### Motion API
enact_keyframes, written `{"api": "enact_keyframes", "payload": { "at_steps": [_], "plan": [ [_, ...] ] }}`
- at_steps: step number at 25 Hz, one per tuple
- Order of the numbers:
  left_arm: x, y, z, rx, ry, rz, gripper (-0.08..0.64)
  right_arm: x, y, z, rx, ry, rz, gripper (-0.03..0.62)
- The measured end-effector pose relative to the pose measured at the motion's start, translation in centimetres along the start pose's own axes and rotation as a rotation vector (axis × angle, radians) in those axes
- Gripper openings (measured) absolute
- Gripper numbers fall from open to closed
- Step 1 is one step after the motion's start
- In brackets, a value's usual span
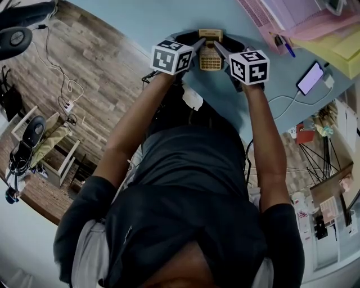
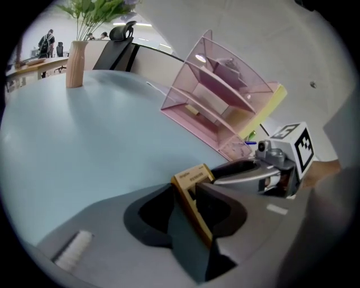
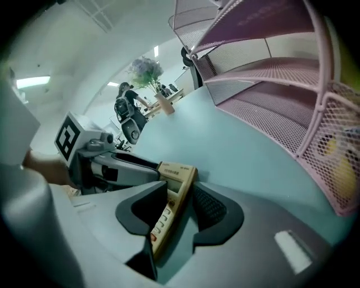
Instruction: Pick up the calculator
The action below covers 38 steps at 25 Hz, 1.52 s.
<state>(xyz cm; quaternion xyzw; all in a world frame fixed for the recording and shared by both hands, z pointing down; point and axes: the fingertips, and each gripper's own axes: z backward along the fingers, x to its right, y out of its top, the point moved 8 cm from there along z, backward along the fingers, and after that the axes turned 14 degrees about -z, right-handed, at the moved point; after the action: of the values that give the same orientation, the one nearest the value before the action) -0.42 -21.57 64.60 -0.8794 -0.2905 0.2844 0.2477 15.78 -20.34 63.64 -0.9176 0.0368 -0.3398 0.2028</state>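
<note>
Head view: nearest the camera, the person's dark shirt (image 1: 185, 185) fills the lower frame and cuts off the near edge of the table (image 1: 140, 22). Both forearms reach forward. The left gripper (image 1: 198, 44) and the right gripper (image 1: 220, 49) converge on the calculator (image 1: 210, 56), which sits between them near the table's near edge. The jaw tips cover its two long sides; only its yellow key face and top show.

Left gripper view: the jaws are closed on one long edge of the calculator. Only the top corner and a strip of the gold casing project past the pads. The print on the top is too small to read.

Right gripper view: the jaws are clamped across the opposite edge, one pad on the key face, the other on the back. The display and one column of keys show; the remainder is behind the near jaw.

No view shows the underside, so it cannot be told whether the calculator rests on the table or is clear of it.

Farther off, to the right: a pen (image 1: 286, 46), a phone (image 1: 310, 77) with a cable attached, and a pink mesh organizer (image 1: 281, 14), cut off by the frame edge. A vase (image 2: 76, 63) stands at the far side of the table
</note>
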Motion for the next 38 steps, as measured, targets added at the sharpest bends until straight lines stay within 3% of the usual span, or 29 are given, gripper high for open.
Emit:
{"api": "enact_keyframes", "payload": {
  "at_steps": [12,23,29,38],
  "plan": [
    [1.2,0.2,1.8,0.029,-0.013,-0.072,0.179,-2.3,-1.2,2.2,0.134,-0.037,-0.037,0.126],
    [2.4,2.5,6.2,0.162,-0.013,-0.127,0.179,-6.8,0.7,5.6,0.270,-0.054,0.111,0.126],
    [3.2,4.3,8.2,0.203,0.012,-0.266,0.175,-8.7,0.8,6.9,0.325,-0.080,0.172,0.114],
    [4.6,6.5,12.1,0.285,0.010,-0.398,0.175,-12.0,2.2,9.7,0.411,-0.108,0.287,0.094]
  ]
}}
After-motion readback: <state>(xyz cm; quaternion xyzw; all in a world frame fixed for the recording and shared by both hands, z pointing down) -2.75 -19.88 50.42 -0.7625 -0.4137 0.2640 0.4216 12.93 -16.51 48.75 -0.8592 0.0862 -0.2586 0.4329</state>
